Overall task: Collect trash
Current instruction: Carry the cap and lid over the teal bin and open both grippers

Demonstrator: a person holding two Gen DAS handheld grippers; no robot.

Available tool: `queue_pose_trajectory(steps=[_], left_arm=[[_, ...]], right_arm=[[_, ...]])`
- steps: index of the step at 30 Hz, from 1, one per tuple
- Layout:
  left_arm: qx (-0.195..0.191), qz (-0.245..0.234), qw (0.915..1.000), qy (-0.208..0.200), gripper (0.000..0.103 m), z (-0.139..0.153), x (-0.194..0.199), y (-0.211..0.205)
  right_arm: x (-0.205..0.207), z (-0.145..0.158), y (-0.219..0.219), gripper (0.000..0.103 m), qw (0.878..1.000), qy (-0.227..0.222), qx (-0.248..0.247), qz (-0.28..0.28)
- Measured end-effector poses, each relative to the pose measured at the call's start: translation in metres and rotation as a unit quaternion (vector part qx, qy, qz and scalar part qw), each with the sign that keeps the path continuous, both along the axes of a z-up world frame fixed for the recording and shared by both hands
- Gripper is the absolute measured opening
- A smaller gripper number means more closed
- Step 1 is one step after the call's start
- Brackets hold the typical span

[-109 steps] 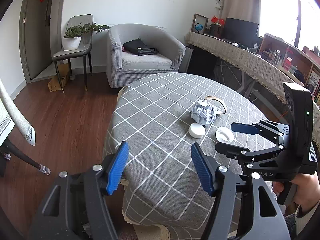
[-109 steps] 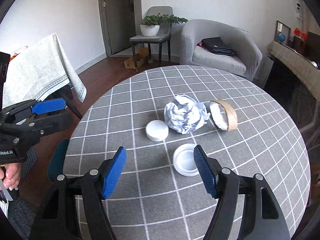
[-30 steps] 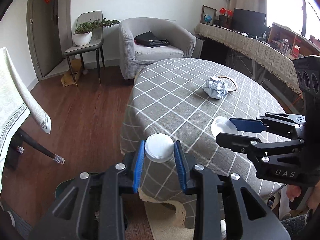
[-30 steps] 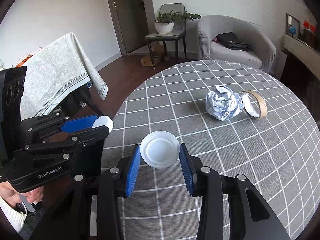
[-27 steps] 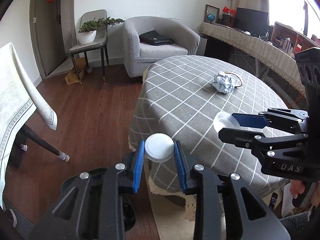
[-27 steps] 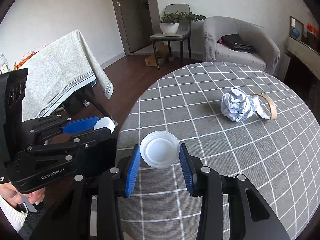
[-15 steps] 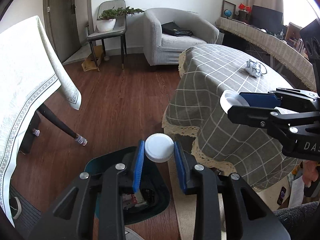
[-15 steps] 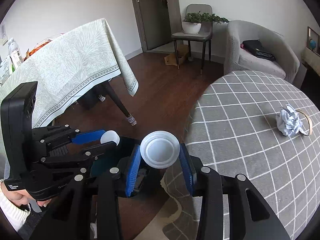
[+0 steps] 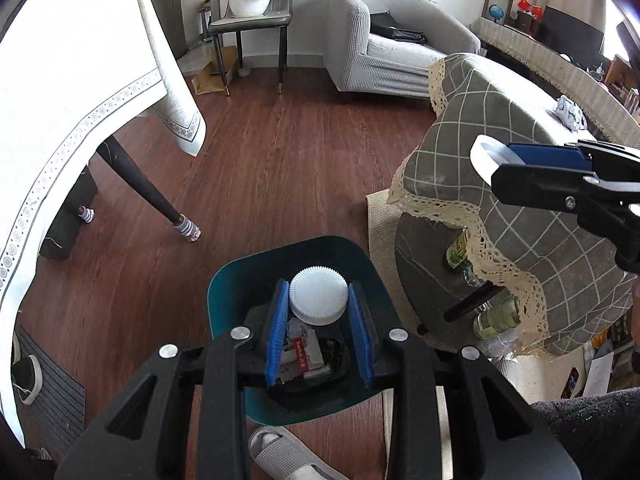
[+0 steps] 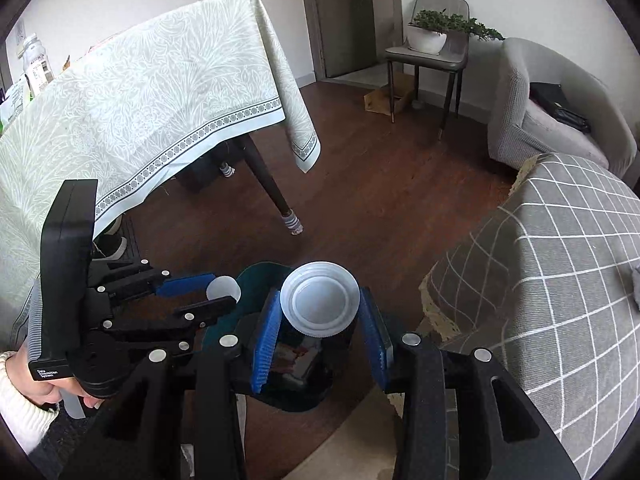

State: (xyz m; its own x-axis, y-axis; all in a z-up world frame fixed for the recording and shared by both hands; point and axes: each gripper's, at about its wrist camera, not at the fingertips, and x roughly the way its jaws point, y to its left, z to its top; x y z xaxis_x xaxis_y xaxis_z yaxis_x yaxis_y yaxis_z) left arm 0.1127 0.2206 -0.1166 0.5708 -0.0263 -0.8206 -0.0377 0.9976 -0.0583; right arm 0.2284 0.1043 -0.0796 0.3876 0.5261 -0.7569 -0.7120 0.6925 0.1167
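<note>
Both grippers now hang over the teal bin (image 9: 224, 280), away from the bench (image 9: 560, 248).
Left gripper (image 9: 319, 312) clamps a ribbed white cap (image 9: 319, 295); right gripper (image 10: 320, 322) clamps a white lid (image 10: 319, 305).

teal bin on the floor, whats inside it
The teal bin holds wrappers and scraps. The left gripper and its ridged white cap cover much of the opening, hiding the rest.

**A lived-in home sitting room**

We see a wood-plank floor (image 9: 280, 168); a grey armchair (image 9: 384, 60) with a black bag on it; a potted plant (image 10: 428, 36) on a side chair; two cloth-covered tables, one checked grey (image 10: 560, 264), one pale green (image 10: 140, 92); a slipper (image 9: 288, 456) by the teal trash bin (image 9: 240, 280); a small globe (image 9: 497, 12) on a sideboard.
</note>
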Motion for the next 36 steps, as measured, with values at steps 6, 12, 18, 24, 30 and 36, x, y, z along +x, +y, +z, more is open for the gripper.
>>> queue_pose_trajectory(steps=[6,12,18,24,30,36], left_arm=[[0.008,0.001,0.9997,0.024,0.032,-0.018,-0.005,0.014],[0.006,0.002,0.9982,0.06,0.032,-0.041,-0.005,0.028],[0.0,0.001,0.9964,0.085,0.032,-0.061,-0.008,0.037],[-0.009,0.0,0.9933,0.115,0.032,-0.087,-0.011,0.045],[-0.027,0.007,0.9895,0.142,0.033,-0.109,-0.014,0.054],[-0.03,0.019,0.9896,0.14,0.043,-0.111,-0.018,0.061]], right_arm=[[0.001,-0.007,0.023,0.04,1.0,0.007,-0.005,0.01],[0.001,-0.017,0.045,0.04,1.0,0.014,-0.013,0.022],[0.005,-0.03,0.064,0.04,0.999,0.03,-0.025,0.032],[0.004,-0.045,0.083,0.04,0.997,0.049,-0.035,0.044],[0.005,-0.061,0.096,0.04,0.995,0.067,-0.051,0.047],[0.01,-0.087,0.103,0.04,0.991,0.093,-0.08,0.047]])
